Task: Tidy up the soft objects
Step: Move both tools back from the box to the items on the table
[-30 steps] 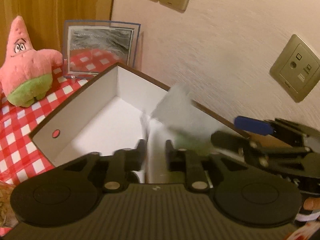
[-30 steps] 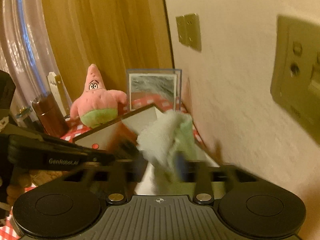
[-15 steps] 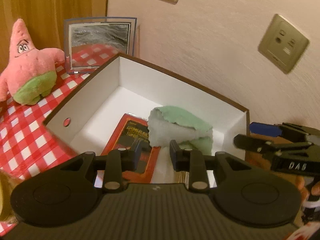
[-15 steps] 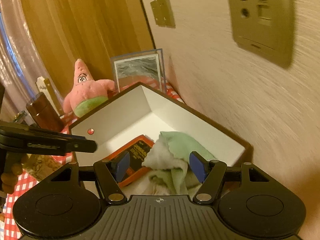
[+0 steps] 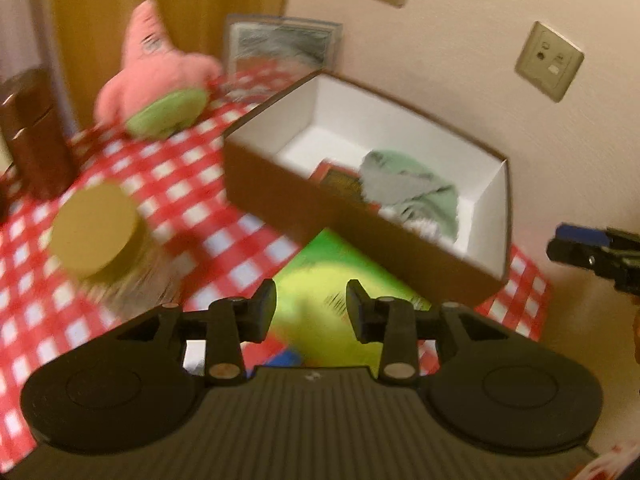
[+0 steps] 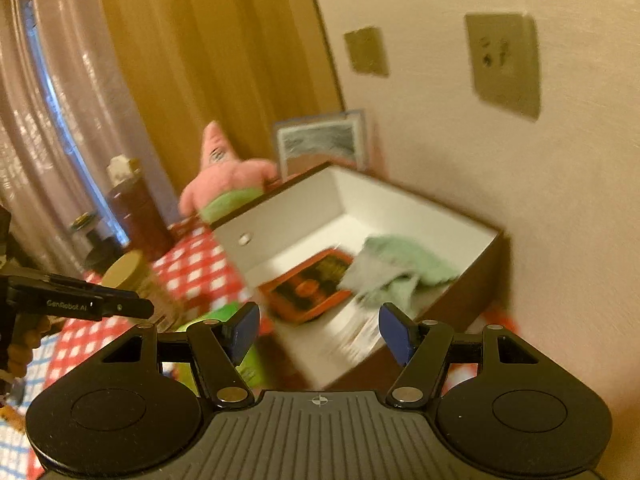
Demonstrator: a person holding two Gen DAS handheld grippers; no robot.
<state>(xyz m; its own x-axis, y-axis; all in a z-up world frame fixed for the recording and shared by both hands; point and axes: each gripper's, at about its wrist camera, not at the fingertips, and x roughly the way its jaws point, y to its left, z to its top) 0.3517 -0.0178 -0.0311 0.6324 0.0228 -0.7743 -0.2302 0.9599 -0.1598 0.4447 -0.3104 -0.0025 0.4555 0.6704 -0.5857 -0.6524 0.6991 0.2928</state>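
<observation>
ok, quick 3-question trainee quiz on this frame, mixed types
1. True or false: the green cloth lies inside the box.
2. Where is the pink plush? A) in the box B) on the checked tablecloth, outside the box C) between the left gripper jaws
3. Fill in: the right gripper jaws are ____, with nothing between them.

Key
1. True; it lies beside a red packet.
2. B
3. open
</observation>
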